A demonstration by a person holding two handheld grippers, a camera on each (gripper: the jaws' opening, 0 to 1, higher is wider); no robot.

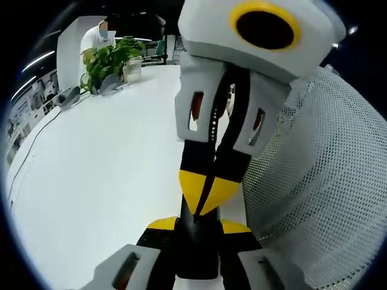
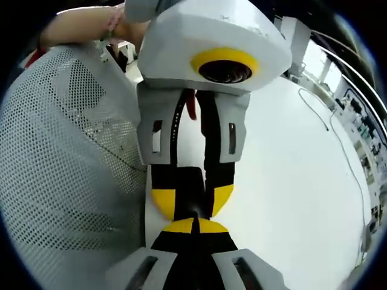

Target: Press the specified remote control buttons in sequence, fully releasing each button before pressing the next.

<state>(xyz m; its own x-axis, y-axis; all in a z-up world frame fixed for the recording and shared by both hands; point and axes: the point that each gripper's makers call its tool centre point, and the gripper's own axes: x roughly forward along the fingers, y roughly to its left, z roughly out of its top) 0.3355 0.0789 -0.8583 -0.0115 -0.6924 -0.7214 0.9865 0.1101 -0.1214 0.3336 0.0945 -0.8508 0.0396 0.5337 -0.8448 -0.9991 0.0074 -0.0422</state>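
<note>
Two grippers meet nose to nose over a white table (image 1: 103, 181).

Left gripper view: the left gripper (image 1: 198, 226) has its jaws parted just enough to clamp a slim black thing (image 1: 196, 257), which I take to be the remote seen end-on. This likely steadies it for pressing. The right gripper (image 1: 208, 193) comes down from above, its yellow tips pinched together into one point that touches the black thing. A white mesh surface (image 1: 320, 181) crowds the right side. Far back stand a plant (image 1: 109, 60) and a person (image 1: 97, 36).

Right gripper view: the right gripper (image 2: 193, 228) is closed on nothing and serves as a poker. Opposite it, the left gripper (image 2: 192, 199) grips the remote (image 2: 190, 181); no buttons can be made out. The mesh (image 2: 66, 151) sits just beside, an arm (image 2: 78, 24) above it, and a cable (image 2: 338, 139) lies well apart.
</note>
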